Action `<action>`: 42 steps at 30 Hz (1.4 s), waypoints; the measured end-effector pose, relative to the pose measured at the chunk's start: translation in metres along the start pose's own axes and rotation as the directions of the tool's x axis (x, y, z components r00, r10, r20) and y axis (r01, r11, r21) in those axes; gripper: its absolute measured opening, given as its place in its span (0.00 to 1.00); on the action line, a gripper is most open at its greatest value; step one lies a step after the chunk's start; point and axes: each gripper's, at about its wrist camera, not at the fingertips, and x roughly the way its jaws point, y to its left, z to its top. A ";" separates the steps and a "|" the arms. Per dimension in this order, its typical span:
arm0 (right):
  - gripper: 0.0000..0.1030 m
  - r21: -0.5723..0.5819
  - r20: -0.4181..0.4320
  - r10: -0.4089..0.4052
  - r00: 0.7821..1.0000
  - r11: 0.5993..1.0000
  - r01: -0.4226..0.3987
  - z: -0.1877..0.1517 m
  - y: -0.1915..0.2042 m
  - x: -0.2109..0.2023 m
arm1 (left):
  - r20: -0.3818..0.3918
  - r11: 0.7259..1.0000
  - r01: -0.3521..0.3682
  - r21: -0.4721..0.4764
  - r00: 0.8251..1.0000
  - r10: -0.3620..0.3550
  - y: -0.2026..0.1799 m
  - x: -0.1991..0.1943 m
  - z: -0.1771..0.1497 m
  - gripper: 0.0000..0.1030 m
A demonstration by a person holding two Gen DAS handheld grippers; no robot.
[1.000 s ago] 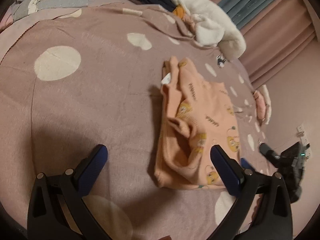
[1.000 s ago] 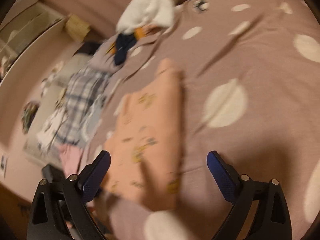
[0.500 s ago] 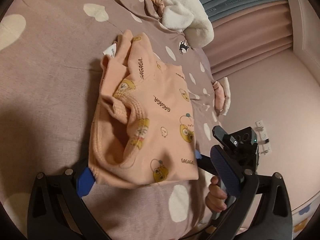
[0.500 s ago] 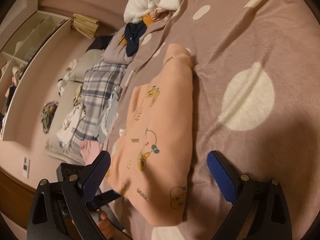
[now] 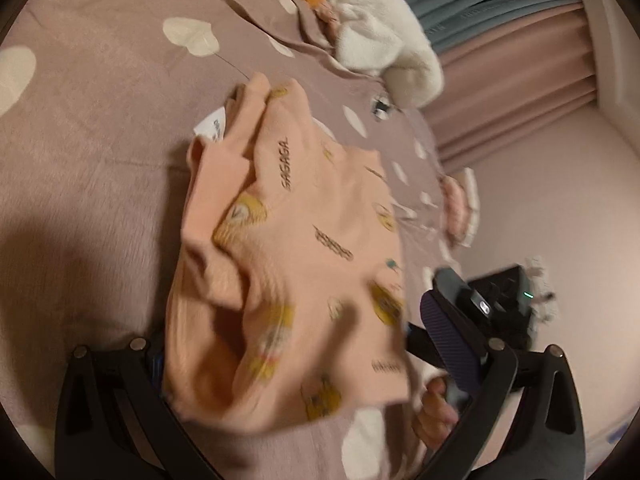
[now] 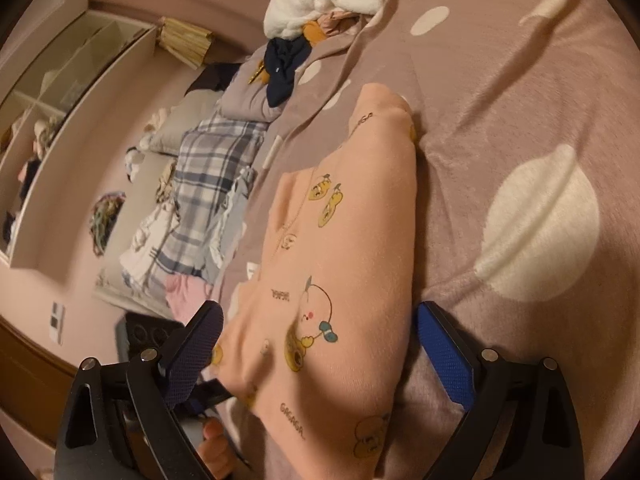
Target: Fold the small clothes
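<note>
With both my left gripper [image 5: 296, 364] and right gripper [image 6: 320, 352] spread wide around the peach cartoon-print cotton garment [image 6: 340, 264], I should pinch its near hem corners evenly — then fold away flat.

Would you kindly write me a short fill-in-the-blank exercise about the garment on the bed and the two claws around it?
1. The peach garment lies on a mauve bedspread dotted with ____ spots.
2. The word printed repeatedly on the garment reads ____.
3. In the right wrist view, the right claw stands ____, one finger on each side of the garment.
4. The pads on the left claw are coloured ____.

Missing words: white; GAGAGA; open; blue
</note>
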 end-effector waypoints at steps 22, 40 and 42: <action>0.45 -0.098 0.073 -0.241 0.968 0.964 0.247 0.007 0.003 0.022 | 0.124 0.896 -0.383 0.225 0.923 0.364 -0.023 0.030 -0.019 0.66; 0.29 -0.260 0.169 -0.324 0.931 0.896 0.359 -0.001 0.037 0.013 | 0.212 0.894 -0.381 0.236 0.918 0.335 -0.052 0.013 -0.026 0.24; 0.28 -0.272 0.179 -0.312 0.933 0.895 0.352 -0.002 0.042 0.006 | 0.243 0.894 -0.373 0.248 0.917 0.315 -0.059 0.006 -0.027 0.22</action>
